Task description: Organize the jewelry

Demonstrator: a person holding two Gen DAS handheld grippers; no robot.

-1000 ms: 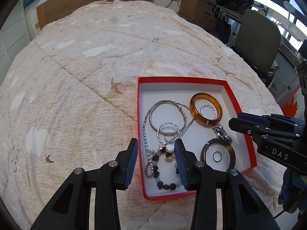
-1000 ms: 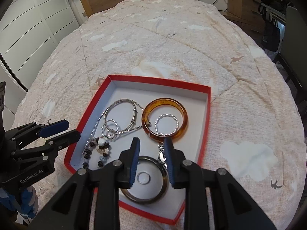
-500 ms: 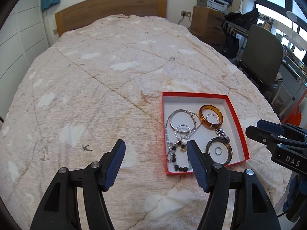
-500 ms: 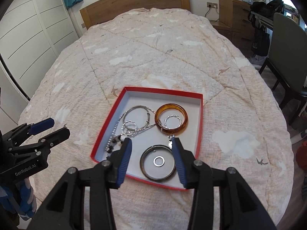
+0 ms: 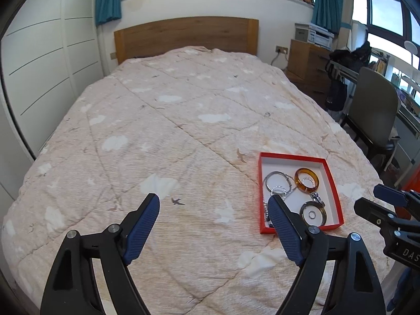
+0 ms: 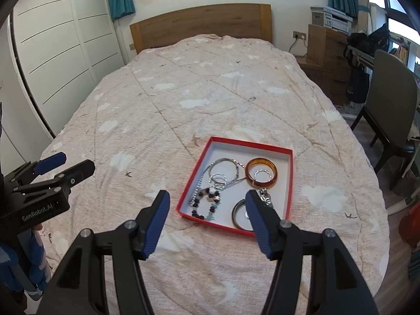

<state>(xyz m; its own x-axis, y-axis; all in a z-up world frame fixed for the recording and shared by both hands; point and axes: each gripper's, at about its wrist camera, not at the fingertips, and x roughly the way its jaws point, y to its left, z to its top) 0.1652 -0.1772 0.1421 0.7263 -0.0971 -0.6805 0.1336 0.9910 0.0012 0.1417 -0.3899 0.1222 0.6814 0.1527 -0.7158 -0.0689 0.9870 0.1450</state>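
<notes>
Bed w/ pale pink quilt (image 6: 183,110), cloud-and-bird print, wooden headboard (image 6: 202,23) at far end. Red-rimmed box (image 6: 290,181) w/ white interior lies flat on the quilt, toward the foot of the bed, right of centre.

Box contents: amber bangle (image 6: 261,175) in the far right part, a small twisted silver ring (image 6: 262,175) lying inside its loop; plain silver bangle (image 6: 223,168) to its left, a second small twisted silver ring (image 6: 220,178) overlapping its near edge; a thin rhinestone chain (image 6: 199,183) running along the left wall and crossing toward the amber bangle; dark beaded bracelet (image 6: 207,202) in the near left corner; dark grey bangle (image 6: 237,216) in the near right part, partly hidden in the right wrist view; small silver charm (image 6: 266,197) between the amber and grey bangles. In the left wrist view a small ring (image 5: 312,214) lies inside the grey bangle.

Left gripper (image 5: 214,212) — jaws spread wide, nothing between them, held above the quilt left of the box; its right finger (image 5: 282,225) overlaps the box's near left corner in view. Right gripper (image 6: 207,210) — jaws likewise wide apart and empty, held above the near edge of the box, clear of the jewelry.

Periphery: white wardrobe doors (image 6: 57,52) at left; grey chair (image 6: 391,110) and wooden dresser (image 6: 328,44) at right.
</notes>
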